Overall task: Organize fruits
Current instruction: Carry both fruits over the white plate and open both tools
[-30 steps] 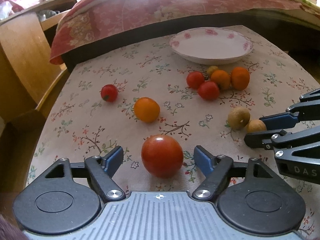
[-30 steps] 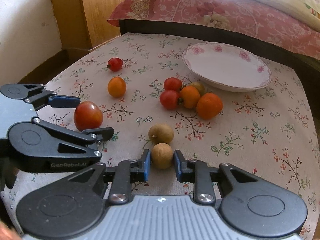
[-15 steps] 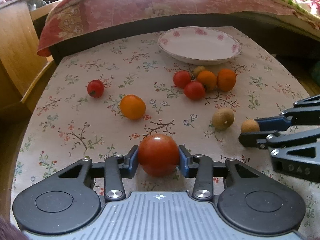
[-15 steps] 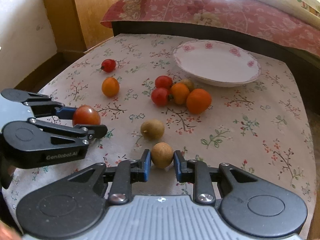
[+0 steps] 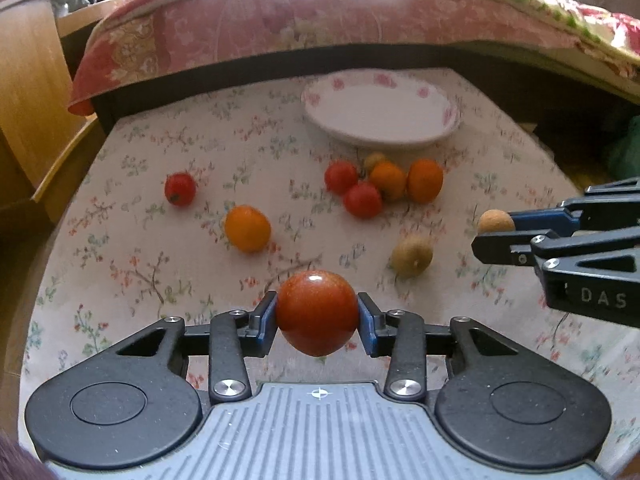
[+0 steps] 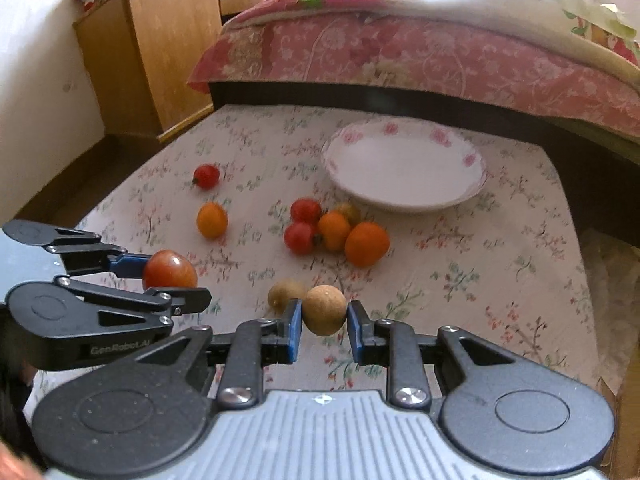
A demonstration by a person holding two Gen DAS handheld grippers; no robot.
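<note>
The left gripper has its blue-padded jaws closed against the sides of a large, glossy red tomato, which sits clear of the floral-printed tablecloth in the left wrist view; the same tomato shows in the right wrist view pinched between that gripper's fingers. The right gripper has its jaws narrowed onto a small, round, tan-brown fruit with a rough skin (it looks like a longan), and this fruit also appears held at the fingertips at the right edge of the left wrist view. A second tan-brown round fruit lies on the cloth between the two grippers, just beyond the right gripper's left finger. Farther back, a cluster of two small red tomatoes, two orange fruits and one yellowish fruit lies touching together, just in front of a shallow white plate with a pink flower rim, which holds nothing. To the left, a lone round orange fruit and a lone small red tomato lie apart on the cloth. Behind the table runs a bed with a pink patterned quilt, and a wooden cabinet stands at the left.
</note>
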